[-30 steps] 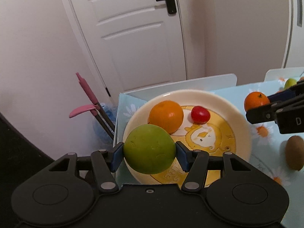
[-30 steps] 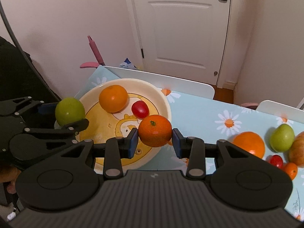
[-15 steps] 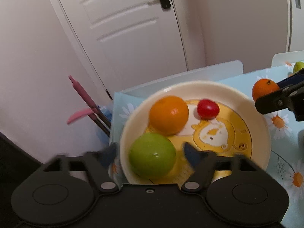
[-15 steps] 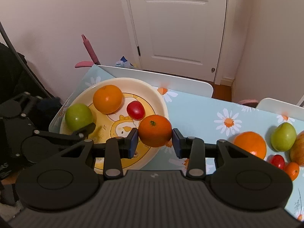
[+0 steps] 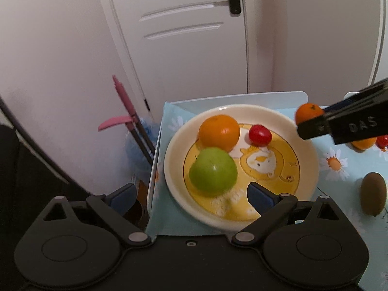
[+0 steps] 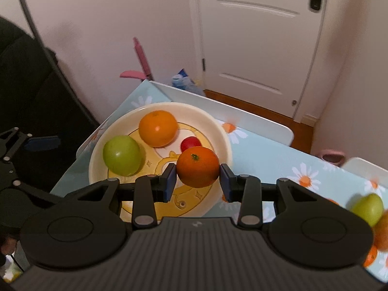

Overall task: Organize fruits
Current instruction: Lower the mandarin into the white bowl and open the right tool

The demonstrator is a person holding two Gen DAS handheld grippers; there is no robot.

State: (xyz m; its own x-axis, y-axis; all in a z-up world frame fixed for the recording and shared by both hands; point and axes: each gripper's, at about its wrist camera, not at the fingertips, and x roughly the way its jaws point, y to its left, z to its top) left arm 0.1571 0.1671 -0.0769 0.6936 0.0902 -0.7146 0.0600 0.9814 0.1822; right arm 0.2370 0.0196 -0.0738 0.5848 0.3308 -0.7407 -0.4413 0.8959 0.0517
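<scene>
Over the plate [image 6: 97,152], your left gripper [image 5: 191,194] has just spread wide off the green apple [image 5: 213,171] resting there; right gripper [image 6: 197,181] pinches a mandarin [image 6: 197,166], so lower it clear of neighbours before letting go.

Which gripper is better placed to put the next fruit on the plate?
Right. The right gripper already grips a mandarin over the plate; the left gripper is open and empty.

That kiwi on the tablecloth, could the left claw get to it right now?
Probably yes. The left claw stands open and empty, and the kiwi lies apart from the plate with bare cloth around it.
</scene>
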